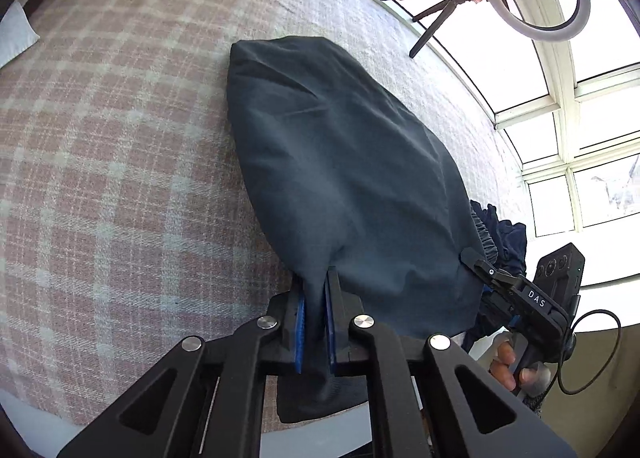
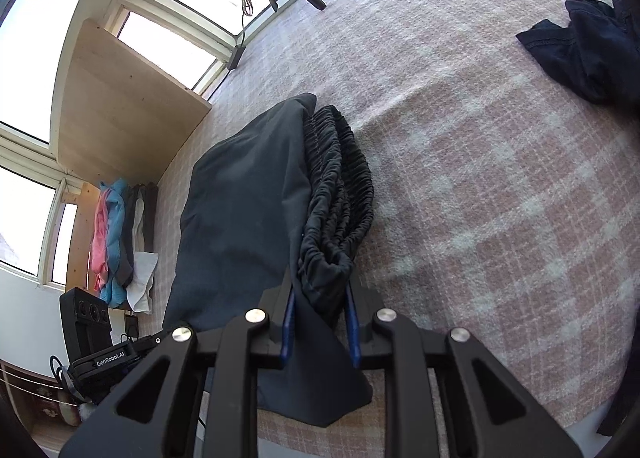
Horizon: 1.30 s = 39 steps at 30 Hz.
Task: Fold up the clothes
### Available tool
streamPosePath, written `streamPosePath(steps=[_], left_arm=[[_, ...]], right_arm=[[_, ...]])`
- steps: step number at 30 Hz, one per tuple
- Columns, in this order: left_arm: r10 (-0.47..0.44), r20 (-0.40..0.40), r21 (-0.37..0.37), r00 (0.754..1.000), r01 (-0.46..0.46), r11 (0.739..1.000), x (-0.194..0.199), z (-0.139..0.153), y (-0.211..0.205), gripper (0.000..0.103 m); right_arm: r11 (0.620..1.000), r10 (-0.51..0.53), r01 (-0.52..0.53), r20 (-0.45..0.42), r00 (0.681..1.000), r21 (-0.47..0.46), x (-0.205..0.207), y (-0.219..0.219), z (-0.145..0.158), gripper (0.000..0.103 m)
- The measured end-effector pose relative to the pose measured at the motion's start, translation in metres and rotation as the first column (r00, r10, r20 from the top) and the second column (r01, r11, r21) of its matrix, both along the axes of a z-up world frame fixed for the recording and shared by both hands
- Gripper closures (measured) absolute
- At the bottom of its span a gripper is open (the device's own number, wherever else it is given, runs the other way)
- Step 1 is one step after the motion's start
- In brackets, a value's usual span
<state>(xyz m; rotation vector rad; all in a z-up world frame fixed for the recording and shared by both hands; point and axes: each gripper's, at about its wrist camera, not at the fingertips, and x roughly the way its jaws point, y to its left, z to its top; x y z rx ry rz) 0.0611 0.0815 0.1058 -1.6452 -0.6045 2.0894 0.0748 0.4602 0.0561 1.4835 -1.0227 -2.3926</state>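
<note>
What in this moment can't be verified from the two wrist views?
- Left wrist view: the dark garment covers the bed cover, so the layers beneath it are hidden; the left claw hides the pinched edge.
- Right wrist view: the elastic waistband bunches inside the right claw; how many layers it grips is unclear.
- The second dark garment is cut off by the lens edge.
</note>
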Motion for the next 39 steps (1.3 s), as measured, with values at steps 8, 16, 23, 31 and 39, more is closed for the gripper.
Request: streamPosePath(steps=[8, 16, 23, 31, 39], left_arm=[[0.023, -0.117, 0.073, 0.993, -0.015, 0.997, -0.012, 0.081, -0.043, 0.096], [0.017, -0.108, 0.1, 0.994, -0.007, 0.995, -0.052, 0.095, -0.099, 0.096], [0.012, -0.297, 0.066, 0.955, 0.008, 0.998, -0.129, 0.177, -0.173, 0.096], [0.087, -0.55, -0.033, 0.831, -0.125, 0.992, -0.159, 0.28, -0.332, 0.096], [0.107, -0.364, -0.326, 0.925, -0.234, 0.916, -0.167, 0.144, -0.446, 0.096]], right_arm=[[0.989, 0.021, -0.033, -0.08, 0.997, -0.145, -0.027, -0.01, 0.07, 0.084], [0.982, 0.034, -0.047, -0.075, 0.997, -0.181, -0.05, -0.061, 0.122, 0.084], [0.994, 0.052, -0.072, -0.235, 0.971, -0.077, -0.103, -0.149, 0.203, 0.084], [0.991, 0.112, -0.134, -0.511, 0.852, -0.006, -0.17, -0.304, 0.305, 0.084], [0.969, 0.233, -0.248, -0.422, 0.876, 0.019, -0.197, -0.466, 0.194, 0.084]])
